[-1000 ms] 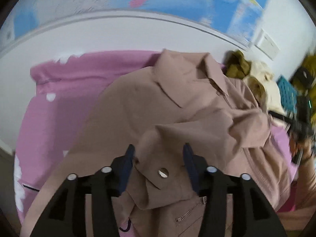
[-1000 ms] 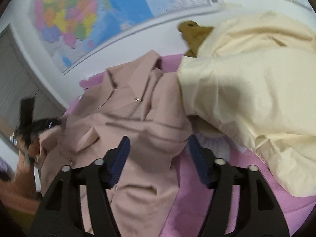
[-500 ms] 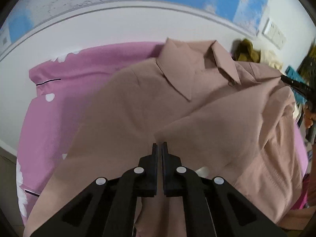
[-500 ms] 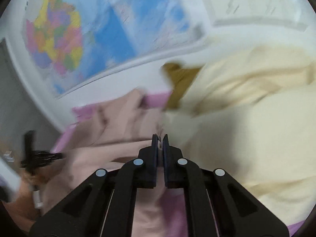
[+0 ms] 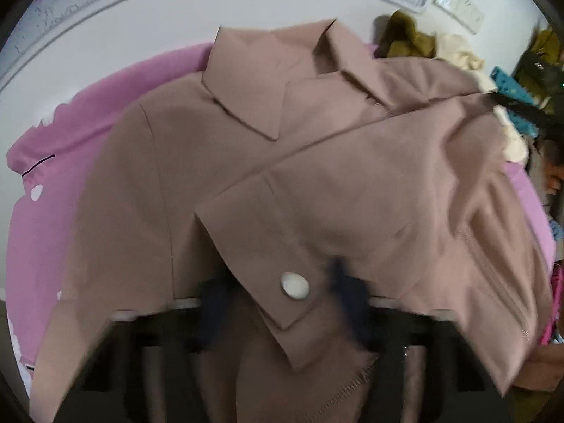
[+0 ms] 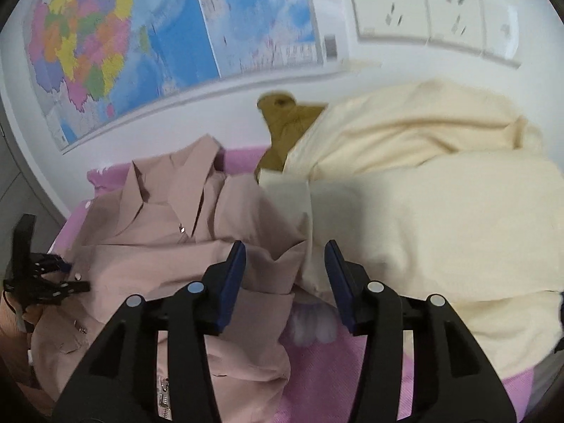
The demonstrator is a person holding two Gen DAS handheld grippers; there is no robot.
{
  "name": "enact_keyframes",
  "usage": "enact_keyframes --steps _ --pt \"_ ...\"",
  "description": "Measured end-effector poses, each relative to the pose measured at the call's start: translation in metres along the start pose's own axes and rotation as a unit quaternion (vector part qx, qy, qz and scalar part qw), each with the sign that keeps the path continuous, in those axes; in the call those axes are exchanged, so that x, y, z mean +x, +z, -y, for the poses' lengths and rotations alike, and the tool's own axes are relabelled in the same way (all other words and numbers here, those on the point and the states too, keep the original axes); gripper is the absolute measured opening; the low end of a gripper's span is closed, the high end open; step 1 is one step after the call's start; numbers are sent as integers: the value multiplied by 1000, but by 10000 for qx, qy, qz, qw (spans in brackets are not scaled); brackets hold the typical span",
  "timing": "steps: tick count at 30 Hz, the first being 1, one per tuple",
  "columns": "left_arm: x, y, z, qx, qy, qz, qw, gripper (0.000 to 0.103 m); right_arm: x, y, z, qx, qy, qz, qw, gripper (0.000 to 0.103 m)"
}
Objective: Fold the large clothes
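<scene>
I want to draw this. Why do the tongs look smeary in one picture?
Left wrist view: the left tongs are smeared by motion blur, though the jacket button stays fairly clear. Right wrist view: the right tongs look sharp; the map bends from the fisheye lens.

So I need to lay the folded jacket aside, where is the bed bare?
Bare pink sheet shows left of the tan jacket, toward the wall, and a small strip near the right gripper. The right side is crowded by the cream garment and olive cloth.
</scene>
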State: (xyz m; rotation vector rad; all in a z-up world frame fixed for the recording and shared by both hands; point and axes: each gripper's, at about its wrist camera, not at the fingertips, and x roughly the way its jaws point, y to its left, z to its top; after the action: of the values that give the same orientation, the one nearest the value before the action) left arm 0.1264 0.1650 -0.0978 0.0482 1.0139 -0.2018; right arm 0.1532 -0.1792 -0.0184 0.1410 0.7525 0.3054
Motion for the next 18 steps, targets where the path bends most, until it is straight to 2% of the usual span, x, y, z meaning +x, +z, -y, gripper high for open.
enact_keyframes --steps 1,2,4,6,7,9,11,13,15,16,18 --pt "1 3 -1 -23 81 115 9999 17 -4 1 -5 -26 -21 104 9999 47" --pt "-2 7 -3 -96 86 223 9997 10 -10 1 -14 -120 63 239 9996 47" --pt "-9 15 -6 -176 187 401 9989 10 -15 -1 -37 -411 423 297 9978 47" --pt "-14 24 -7 -237 233 519 9981 10 -7 -4 -64 -793 731 134 9941 47" --pt "-13 28 -7 -249 225 490 9982 12 2 -8 -82 -1062 839 -9 9908 47" --pt "-4 31 -8 -214 387 326 9985 23 23 -18 -107 -1477 938 -252 9843 46" --pt "1 31 -10 -208 679 259 9971 45 54 -28 -128 -1683 1125 -751 9764 45" --pt "-10 25 -15 -307 633 360 9969 47 79 -38 -143 -1838 1102 -1091 9707 44" --pt "-30 17 -19 -386 630 574 9956 52 99 -46 -151 -2014 831 -1289 9674 44" --pt "-47 8 -22 -362 840 760 9929 55 103 -47 -151 -1989 781 -1314 9680 44" --pt "-71 -7 -32 -368 1236 889 9877 59 104 -44 -146 -1817 844 -1296 9711 45"
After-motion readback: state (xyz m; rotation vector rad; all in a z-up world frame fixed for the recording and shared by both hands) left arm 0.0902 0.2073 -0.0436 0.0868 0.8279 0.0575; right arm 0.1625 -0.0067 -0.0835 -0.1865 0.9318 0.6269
